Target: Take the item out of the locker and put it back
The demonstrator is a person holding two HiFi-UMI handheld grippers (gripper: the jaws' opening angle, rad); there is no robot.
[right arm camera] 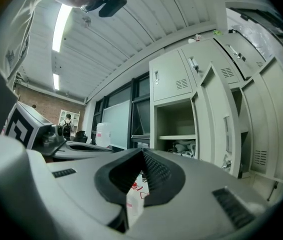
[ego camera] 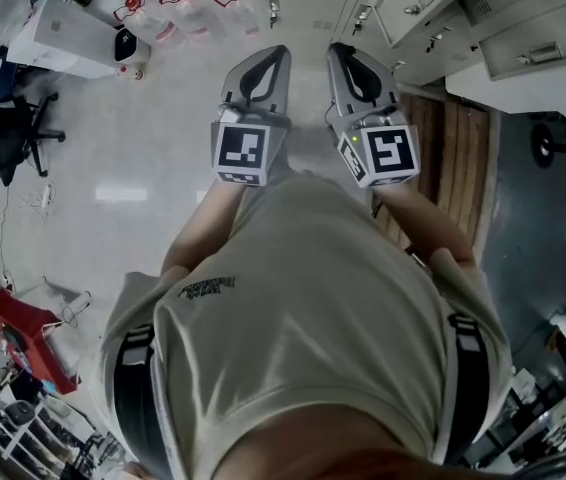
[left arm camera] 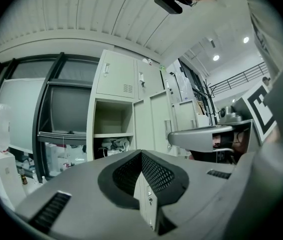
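Pale-floored workshop, lockers along one wall. The item [left arm camera: 114, 145], a pale bundle on the lower shelf of the open locker [left arm camera: 113, 117], lies well ahead of both tips. Left tongs [ego camera: 279, 50] and right tongs [ego camera: 335, 48] are closed and empty. Part the jaws before reaching in.

Even, cool indoor light throughout. Long white ceiling strip lamp [right arm camera: 61, 28] blown out in right gripper view. Small round ceiling spotlights [left arm camera: 215, 57] seen far right in left gripper view. Soft glare patch reflected on pale glossy floor [ego camera: 121, 194]. Strong fisheye bending and black vignette noted at gripper-view edges. Nearest foreground rendered soft.
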